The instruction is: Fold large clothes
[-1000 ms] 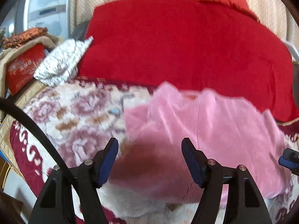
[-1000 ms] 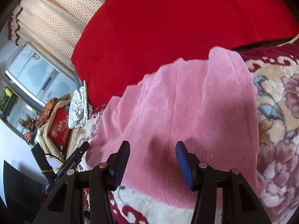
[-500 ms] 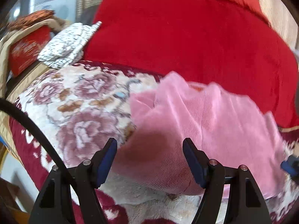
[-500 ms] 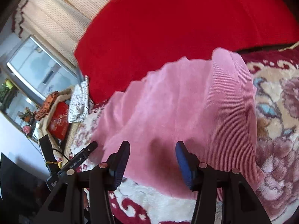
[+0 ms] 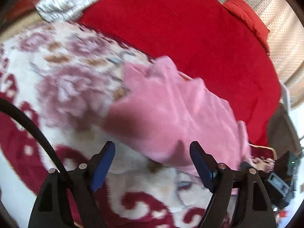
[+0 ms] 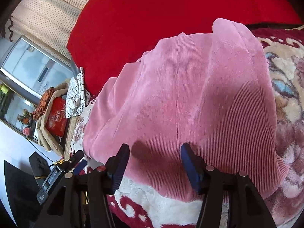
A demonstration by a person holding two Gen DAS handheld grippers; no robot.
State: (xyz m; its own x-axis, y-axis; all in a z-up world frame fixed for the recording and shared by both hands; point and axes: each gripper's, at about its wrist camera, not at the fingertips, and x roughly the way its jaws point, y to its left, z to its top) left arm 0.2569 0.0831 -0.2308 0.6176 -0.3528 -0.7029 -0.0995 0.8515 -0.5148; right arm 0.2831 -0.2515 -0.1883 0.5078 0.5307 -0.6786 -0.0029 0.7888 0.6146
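Now | left gripper (image 5: 152,154) agape, widening | right gripper (image 6: 154,153) agape, widening | pink garment (image 6: 190,98) unheld

- A floral blanket (image 5: 62,79) in cream, maroon and dusty rose covers the bed.
- A large red cushion (image 6: 171,15) rests behind it, against a dotted beige curtain (image 6: 47,17).
- A crumpled white cloth with black markings (image 6: 76,96) lies at the blanket's far edge.
- A red box (image 6: 56,119) sits beside that cloth.

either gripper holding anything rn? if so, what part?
Nothing held. Left hand-held gripper and right hand-held gripper both stand open, jaws just been widening, hovering at the near edge of the pink garment; pads not pressing it.
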